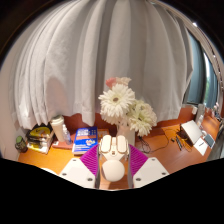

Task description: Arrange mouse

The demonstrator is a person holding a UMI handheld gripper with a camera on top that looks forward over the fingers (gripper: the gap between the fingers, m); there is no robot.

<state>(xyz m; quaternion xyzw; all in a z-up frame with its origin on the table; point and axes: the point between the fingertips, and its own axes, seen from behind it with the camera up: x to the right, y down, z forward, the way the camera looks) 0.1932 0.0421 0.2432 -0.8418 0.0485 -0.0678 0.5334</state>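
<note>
- So, small white rounded plastic computer mouse (114, 168) is sitting between the two fingers of the gripper (114, 167), raised w/ its nose pointing fwd toward the flowers.
- Magenta pads (90, 160) are flanking it left & right and look to be pressing its sides, so the claw is reading as narrow and clamped on the mouse — judged, since contact lines are tiny here.
- Just ahead of the fingers, a white vase holding large white daisy-like flowers (122, 104) is standing on the orange-brown wooden desk (160, 148); it's the nearest thing to bump.
- Left of that, a blue printed box (86, 137), a small white jar (60, 128) and a yellow packet (40, 138) are lining the desk's back edge, below a pale pleated curtain (100, 50).
- Right side: dark cables or glasses-like clutter (180, 140), too small to tell which.
- Doing it well, imo: keeping the squeeze even so the smooth shell isn't squirting fwd; keeping the mouse level while lowering; aiming for bare desk short of the vase, well clear of stems.
- Letting the base settle flat before easing the fingers apart, then backing straight out so the pads aren't dragging it askew.
</note>
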